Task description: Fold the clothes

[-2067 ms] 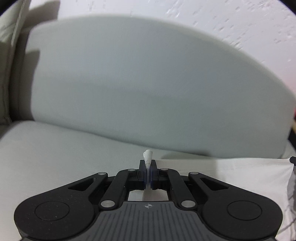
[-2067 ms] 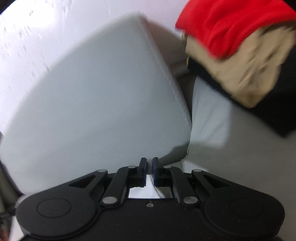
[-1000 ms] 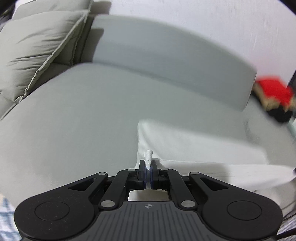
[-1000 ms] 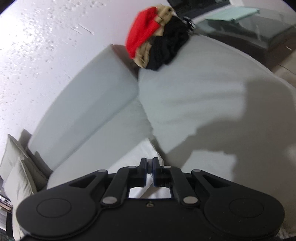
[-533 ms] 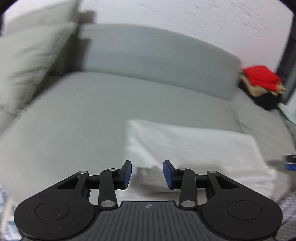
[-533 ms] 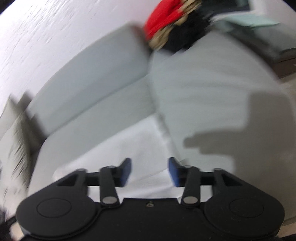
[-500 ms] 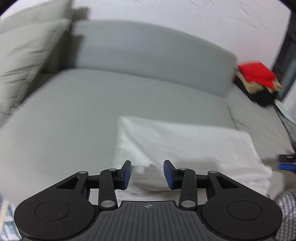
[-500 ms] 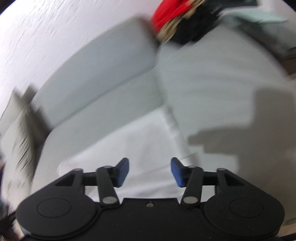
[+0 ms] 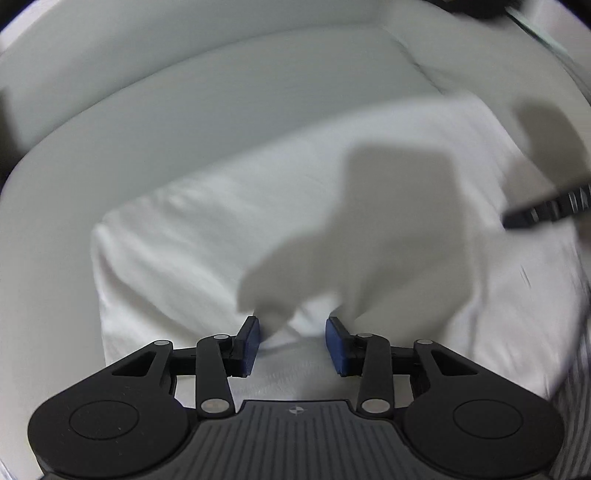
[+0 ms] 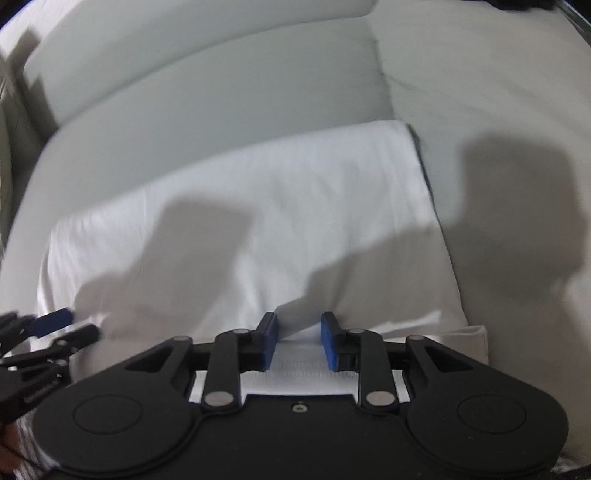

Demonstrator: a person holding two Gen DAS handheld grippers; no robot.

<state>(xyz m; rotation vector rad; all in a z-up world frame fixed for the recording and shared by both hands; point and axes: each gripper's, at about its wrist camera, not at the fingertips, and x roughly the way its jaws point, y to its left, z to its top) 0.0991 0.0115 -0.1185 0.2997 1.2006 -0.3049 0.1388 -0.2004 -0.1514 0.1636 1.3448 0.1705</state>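
Both claws, the left claw and right claw, hover spread but closing, nothing pinched, over the near edge of a folded white garment on the grey sofa. The next fold likely calls for regripping that edge.

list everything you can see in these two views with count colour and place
white garment: one, white, folded flat on the seat, both tongs pointing down at its near edge
sofa seat cushions: two, pale grey, under and around the garment, with a seam between them
sofa backrest: one, pale grey, along the far side
dark item: one, black, at the top edge, too blurred to identify
left tongs: one, black with blue pads, closing, pads not pressing the fabric
right tongs: one, black with blue pads, closing, pads not pressing the fabric
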